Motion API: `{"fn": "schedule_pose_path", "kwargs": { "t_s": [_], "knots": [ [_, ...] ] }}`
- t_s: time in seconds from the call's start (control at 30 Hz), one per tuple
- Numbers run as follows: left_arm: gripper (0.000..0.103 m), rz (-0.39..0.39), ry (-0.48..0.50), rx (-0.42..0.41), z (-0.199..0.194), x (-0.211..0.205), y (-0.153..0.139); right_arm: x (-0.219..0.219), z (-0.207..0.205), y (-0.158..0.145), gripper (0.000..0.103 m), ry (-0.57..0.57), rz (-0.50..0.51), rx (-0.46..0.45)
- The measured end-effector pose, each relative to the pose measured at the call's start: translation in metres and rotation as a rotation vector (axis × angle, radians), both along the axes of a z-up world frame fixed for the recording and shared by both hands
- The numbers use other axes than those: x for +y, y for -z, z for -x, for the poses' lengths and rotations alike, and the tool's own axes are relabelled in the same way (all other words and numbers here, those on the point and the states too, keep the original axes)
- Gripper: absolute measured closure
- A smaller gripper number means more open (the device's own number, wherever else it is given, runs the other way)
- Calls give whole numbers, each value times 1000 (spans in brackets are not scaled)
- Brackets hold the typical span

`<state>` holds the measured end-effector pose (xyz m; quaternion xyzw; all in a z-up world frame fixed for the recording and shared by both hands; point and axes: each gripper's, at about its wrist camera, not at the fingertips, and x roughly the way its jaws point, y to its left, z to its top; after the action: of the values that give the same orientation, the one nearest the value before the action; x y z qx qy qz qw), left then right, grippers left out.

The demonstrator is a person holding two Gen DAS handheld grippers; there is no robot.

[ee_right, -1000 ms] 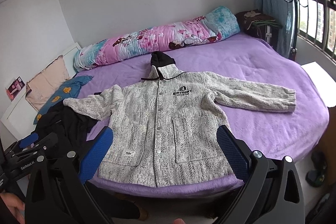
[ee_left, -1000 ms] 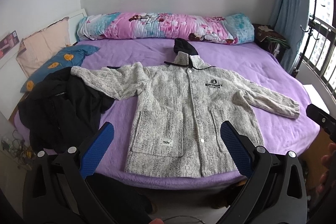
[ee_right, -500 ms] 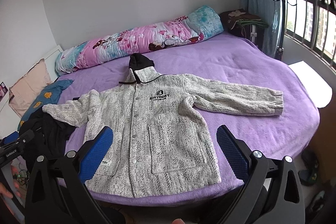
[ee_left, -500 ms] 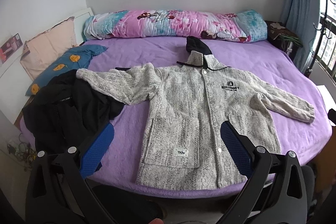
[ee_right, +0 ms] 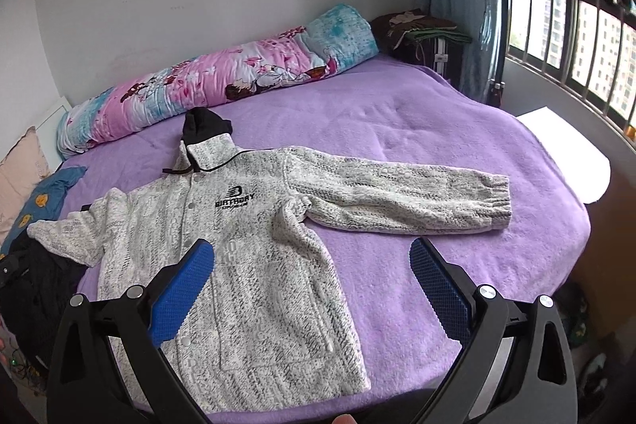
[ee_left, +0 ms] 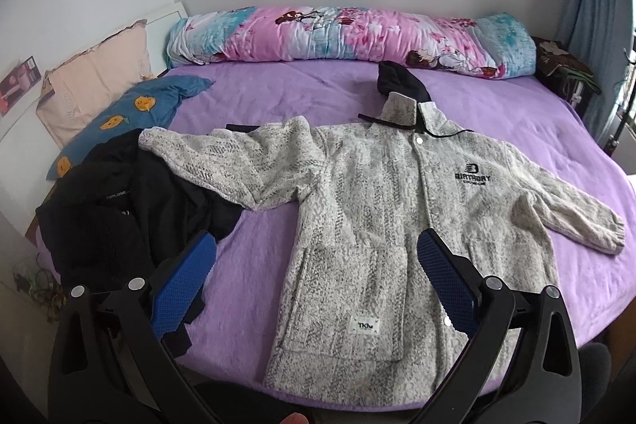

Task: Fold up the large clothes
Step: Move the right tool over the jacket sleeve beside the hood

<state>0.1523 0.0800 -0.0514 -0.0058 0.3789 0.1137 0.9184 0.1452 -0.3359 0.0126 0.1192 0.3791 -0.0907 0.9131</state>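
Note:
A large grey-white knit jacket (ee_left: 369,225) with a black hood lies flat, front up, on the purple bed (ee_left: 302,94), both sleeves spread out. It also shows in the right wrist view (ee_right: 238,265), its right sleeve (ee_right: 397,189) stretched across the bed. My left gripper (ee_left: 316,265) is open and empty above the jacket's lower left hem. My right gripper (ee_right: 310,273) is open and empty above the jacket's right side near the bed's front edge.
A black garment (ee_left: 119,209) lies at the bed's left, under the jacket's left sleeve cuff. A rolled pink-and-blue quilt (ee_left: 349,34) lies along the back wall. A blue pillow (ee_left: 131,114) and a pink pillow (ee_left: 95,82) sit at far left. A barred window (ee_right: 576,38) is at right.
Both grippers have moved apart and closer to the bed: the left view has shifted leftward over the jacket's left side, the right view rightward toward the right sleeve. Both stay open.

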Motion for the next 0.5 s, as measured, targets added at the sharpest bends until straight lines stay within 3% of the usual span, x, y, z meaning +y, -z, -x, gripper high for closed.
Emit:
{"fn": "schedule_pose_path", "kwargs": {
  "t_s": [0.2,0.37,0.5],
  "knots": [
    [6,30,-39,2,-39,17,24,-48,-34,36,7,89,39,29],
    [6,-37,-55,16,-77,22,48,-88,-58,66,7,166,70,54],
    [6,-42,-62,46,-102,30,74,-122,-76,96,7,222,48,68]
  ]
}}
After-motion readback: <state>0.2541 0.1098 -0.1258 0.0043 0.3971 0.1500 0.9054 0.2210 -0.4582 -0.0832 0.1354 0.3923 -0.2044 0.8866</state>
